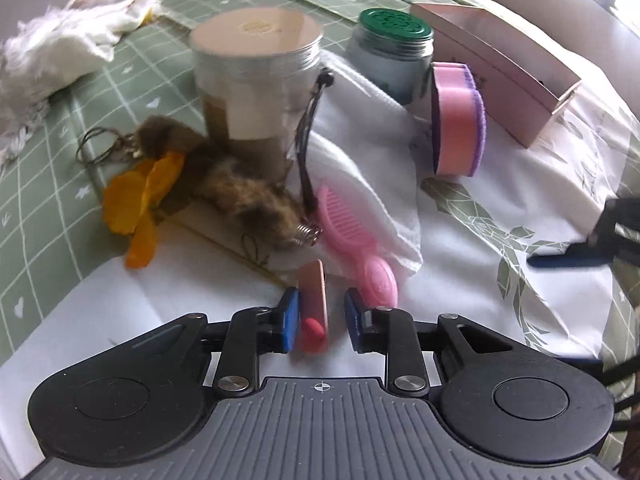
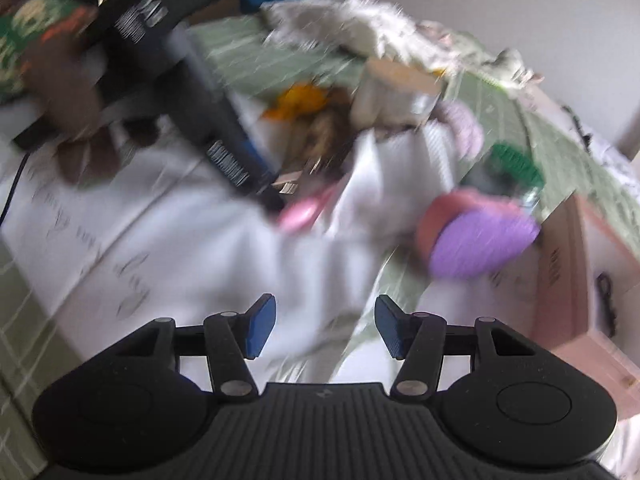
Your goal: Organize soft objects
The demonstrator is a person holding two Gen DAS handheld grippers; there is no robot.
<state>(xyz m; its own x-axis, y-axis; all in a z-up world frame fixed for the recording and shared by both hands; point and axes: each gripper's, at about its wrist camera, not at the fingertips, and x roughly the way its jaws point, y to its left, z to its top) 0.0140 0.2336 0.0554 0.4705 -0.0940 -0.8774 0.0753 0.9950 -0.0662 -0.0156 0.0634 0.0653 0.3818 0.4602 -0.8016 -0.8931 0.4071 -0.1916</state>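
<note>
My left gripper (image 1: pixel 322 320) points down at the white sheet, jaws open. A small salmon-pink flat stick with a red tip (image 1: pixel 314 312) stands between the pads, leaning on the left one and clear of the right. Just beyond lie a pink comb (image 1: pixel 348 216), a white cloth (image 1: pixel 360 152), a brown furry keychain (image 1: pixel 240 196) and orange fabric petals (image 1: pixel 140 204). A pink and purple sponge (image 1: pixel 458 120) stands on edge at the right. In the blurred right wrist view, my right gripper (image 2: pixel 324 328) hangs open and empty over the white cloth (image 2: pixel 312 260), with the sponge (image 2: pixel 480 236) ahead to its right.
A silver-lidded jar (image 1: pixel 256 80) and a green-lidded jar (image 1: pixel 394 52) stand behind the cloth. A pink open box (image 1: pixel 504 68) sits at the far right. A fluffy white cloth (image 1: pixel 60 52) lies at the far left on the green checked cover (image 1: pixel 52 184).
</note>
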